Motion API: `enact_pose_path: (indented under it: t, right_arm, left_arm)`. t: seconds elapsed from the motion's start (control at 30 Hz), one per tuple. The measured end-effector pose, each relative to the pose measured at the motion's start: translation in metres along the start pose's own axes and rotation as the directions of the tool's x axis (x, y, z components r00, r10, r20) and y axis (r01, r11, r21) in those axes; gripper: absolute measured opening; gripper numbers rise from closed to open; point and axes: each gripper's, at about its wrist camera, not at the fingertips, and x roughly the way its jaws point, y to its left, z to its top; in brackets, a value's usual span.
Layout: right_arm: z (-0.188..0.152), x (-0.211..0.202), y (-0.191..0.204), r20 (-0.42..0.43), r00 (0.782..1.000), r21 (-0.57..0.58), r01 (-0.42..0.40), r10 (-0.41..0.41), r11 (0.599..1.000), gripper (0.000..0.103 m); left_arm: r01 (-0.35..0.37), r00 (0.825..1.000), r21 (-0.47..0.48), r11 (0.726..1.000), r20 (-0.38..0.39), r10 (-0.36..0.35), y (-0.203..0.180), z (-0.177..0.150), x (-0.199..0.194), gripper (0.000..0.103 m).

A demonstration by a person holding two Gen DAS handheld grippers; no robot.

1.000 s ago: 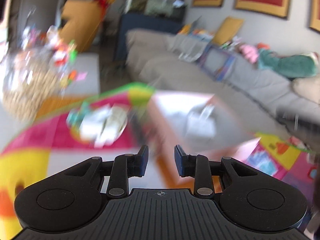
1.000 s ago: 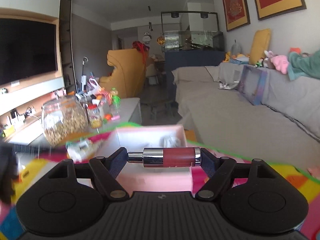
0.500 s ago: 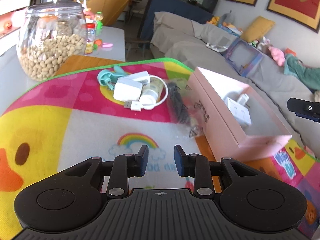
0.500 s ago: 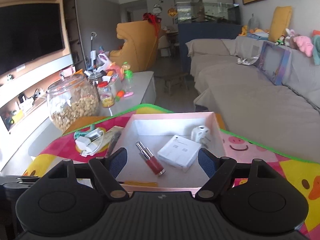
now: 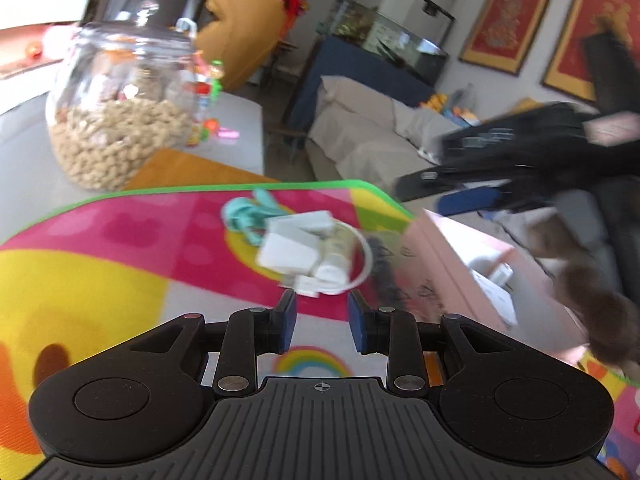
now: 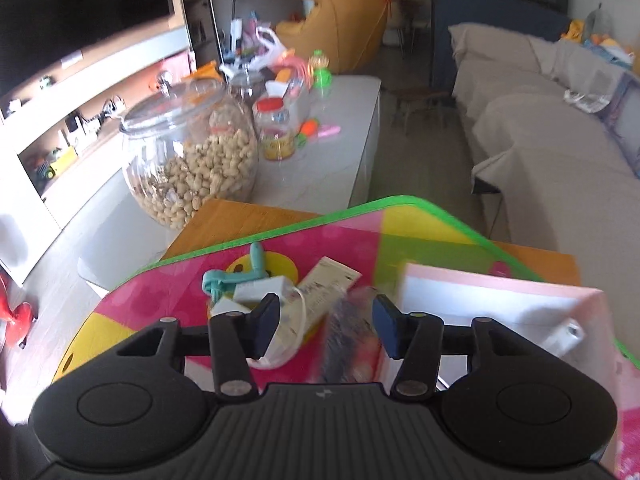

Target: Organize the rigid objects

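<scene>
A nut jar [image 5: 120, 120] is standing at far left, off the mat [image 5: 100, 272]. The left gripper [image 5: 320, 322] is hovering over the mat with jaws narrowly parted and empty, facing the pile of chargers [image 5: 298, 252] just left of the pink box [image 5: 472, 276]. The right gripper [image 6: 325, 328] is closing on nothing above a blurred dark bag [image 6: 348, 336] lying between pile and box.

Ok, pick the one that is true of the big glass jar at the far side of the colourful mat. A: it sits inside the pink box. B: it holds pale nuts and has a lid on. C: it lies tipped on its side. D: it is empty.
B: the glass jar stands upright off the mat, partly filled with pale nuts, with its clear lid on.
</scene>
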Motion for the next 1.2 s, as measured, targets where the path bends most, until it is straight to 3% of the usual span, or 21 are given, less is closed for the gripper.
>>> enact_pose_path:
  t: [0.13,0.23,0.33,0.43,0.57,0.7,0.83,0.97,1.0,1.07,1.13,1.2]
  right_arm:
    - [0.018,0.056,0.023,-0.069,0.991,-0.086,0.108,-0.114,0.990,0.043]
    - [0.019,0.084,0.033,-0.100,0.961,-0.204,0.234,-0.258,0.951,0.032]
    - [0.014,0.097,0.033,-0.141,0.944,-0.269,0.253,-0.297,0.929,0.019]
    - [0.006,0.093,0.033,-0.190,0.945,-0.274,0.210,-0.266,0.939,0.011]
    - [-0.017,0.073,0.035,-0.271,0.948,-0.250,0.097,-0.166,0.963,0.010]
    - [-0.054,0.036,0.048,-0.286,0.955,-0.278,-0.006,-0.077,0.961,0.010]
    - [-0.092,-0.002,0.050,-0.300,0.953,-0.265,-0.125,0.041,0.956,0.010]
    - [-0.124,-0.034,0.043,-0.241,0.962,-0.241,-0.190,0.131,0.952,0.011]
    - [-0.130,-0.042,0.039,-0.212,0.967,-0.240,-0.191,0.141,0.952,0.013]
    - [-0.146,-0.054,0.030,-0.148,0.976,-0.231,-0.190,0.159,0.954,0.033]
    - [-0.160,-0.063,0.021,-0.100,0.976,-0.196,-0.211,0.195,0.958,0.046]
    - [-0.171,-0.067,0.013,-0.076,0.972,-0.163,-0.232,0.222,0.959,0.049]
  left_arm:
    - [0.002,0.999,-0.041,0.999,0.034,0.000,0.016,0.001,-0.004,0.031]
    - [0.031,0.999,-0.069,0.997,0.025,-0.029,0.022,0.000,-0.004,0.031]
    - [0.054,0.999,-0.086,0.995,0.012,-0.053,0.024,0.002,-0.007,0.031]
    - [0.057,0.998,-0.105,0.993,0.037,-0.054,0.027,0.003,-0.014,0.031]
    - [0.035,0.998,-0.142,0.989,0.061,-0.026,0.033,0.006,-0.019,0.031]
    - [0.017,0.999,-0.133,0.991,0.042,-0.011,0.033,0.005,-0.015,0.031]
    - [0.019,1.000,-0.049,0.999,-0.001,-0.019,0.019,0.003,-0.008,0.031]
    - [0.024,0.999,0.132,0.991,-0.047,-0.018,-0.009,0.005,-0.004,0.031]
    - [0.020,0.999,0.168,0.986,-0.047,-0.012,-0.014,0.007,-0.004,0.031]
    - [-0.016,0.999,0.192,0.981,-0.025,0.022,-0.019,0.015,-0.002,0.031]
    - [-0.063,0.998,0.173,0.983,0.005,0.063,-0.017,0.027,0.004,0.031]
    - [-0.100,0.995,0.140,0.985,0.021,0.098,-0.016,0.039,0.012,0.031]
